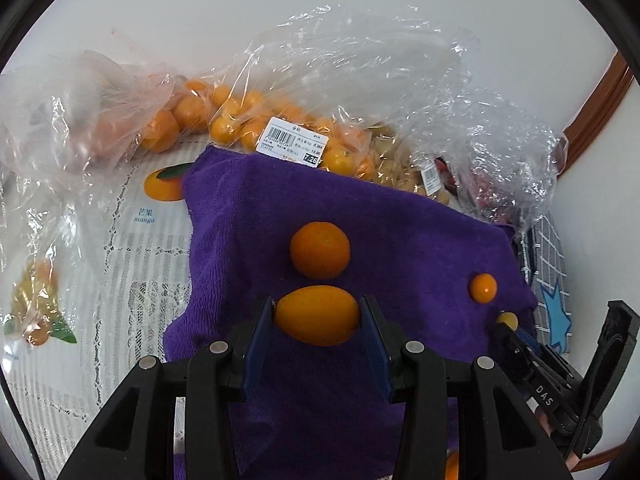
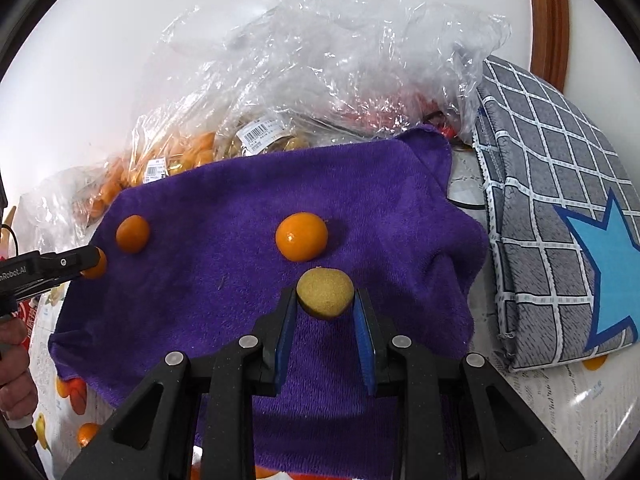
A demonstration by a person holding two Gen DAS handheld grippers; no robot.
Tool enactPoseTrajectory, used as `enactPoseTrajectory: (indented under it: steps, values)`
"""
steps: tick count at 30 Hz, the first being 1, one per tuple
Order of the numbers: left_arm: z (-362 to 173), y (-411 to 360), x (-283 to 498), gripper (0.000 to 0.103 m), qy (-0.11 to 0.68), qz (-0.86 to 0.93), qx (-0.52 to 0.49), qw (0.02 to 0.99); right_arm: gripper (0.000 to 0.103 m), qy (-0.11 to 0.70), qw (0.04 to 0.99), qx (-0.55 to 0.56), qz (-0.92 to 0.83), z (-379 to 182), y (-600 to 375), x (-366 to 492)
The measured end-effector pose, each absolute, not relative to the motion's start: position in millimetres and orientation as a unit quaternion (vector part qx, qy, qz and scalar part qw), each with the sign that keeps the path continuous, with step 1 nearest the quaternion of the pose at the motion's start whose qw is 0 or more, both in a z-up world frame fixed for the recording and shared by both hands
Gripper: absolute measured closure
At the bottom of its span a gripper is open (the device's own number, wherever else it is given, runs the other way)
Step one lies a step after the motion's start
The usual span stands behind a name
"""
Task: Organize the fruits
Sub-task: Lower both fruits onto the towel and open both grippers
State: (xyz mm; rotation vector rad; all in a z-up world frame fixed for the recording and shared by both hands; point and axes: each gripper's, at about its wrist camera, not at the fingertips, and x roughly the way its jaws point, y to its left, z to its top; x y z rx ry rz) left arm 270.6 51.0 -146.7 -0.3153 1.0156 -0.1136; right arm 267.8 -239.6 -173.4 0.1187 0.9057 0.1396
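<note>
White wall is rising behind a table (image 1: 120,292) that is wearing a printed fruit cloth, and a purple towel (image 1: 400,216) is lying over it as the landmark for everything else.

From the left wrist, the left tongs (image 1: 318,316) are closing on an oval kumquat (image 1: 317,315) at the towel's near middle, both blue pads touching its ends. A rounder orange fruit (image 1: 320,250) is sitting just beyond it on the towel. A small orange (image 1: 483,287) is resting near the towel's right edge. Close to that, the right tongs (image 1: 507,325) are reaching in from the right with a yellowish fruit (image 1: 508,319) at their tip. Beyond the towel's far edge, a clear bag (image 1: 248,120) of kumquats carrying a price label is slumping against more crumpled plastic.

From the right wrist, the right tongs (image 2: 325,302) are gripping a dull yellow fruit (image 2: 325,294) over the towel's (image 2: 240,208) near middle, the pads pressing its sides. The small orange (image 2: 301,236) is sitting just beyond it. Toward the towel's left edge the round orange fruit (image 2: 133,233) is lying, and the left tongs (image 2: 90,262) are coming in beside it, covering part of the kumquat (image 2: 98,266). A grey checked cloth (image 2: 552,208) with a blue star is lying off the towel's right edge.
</note>
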Motion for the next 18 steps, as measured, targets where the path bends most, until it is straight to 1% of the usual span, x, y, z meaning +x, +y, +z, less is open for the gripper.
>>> enactPoseTrajectory:
  steps: [6,13,14,15,17,18]
  values:
    - [-153.8,47.4,272.1,0.061,0.482,-0.047,-0.128,0.865,0.074,0.442,0.892,0.06,0.07,-180.7,-239.3,272.0]
    - [-163.7,47.2,273.4,0.061,0.485,-0.042,-0.127,0.864,0.074,0.439,0.895,0.028,0.065,-184.5,-229.1,272.9]
    - [-163.9,46.7,273.0,0.061,0.484,-0.041,-0.126,0.865,0.071,0.441,0.895,0.025,0.065,-184.3,-228.2,272.7]
    - [-164.4,46.1,273.5,0.061,0.483,-0.039,-0.125,0.866,0.066,0.443,0.894,0.025,0.066,-184.3,-228.5,272.3]
    - [-164.5,44.9,273.5,0.06,0.481,-0.038,-0.124,0.867,0.062,0.445,0.893,0.023,0.069,-181.7,-228.6,268.9]
    - [-164.8,44.3,273.8,0.056,0.481,-0.04,-0.124,0.867,0.056,0.442,0.894,0.019,0.067,-179.0,-228.7,265.8]
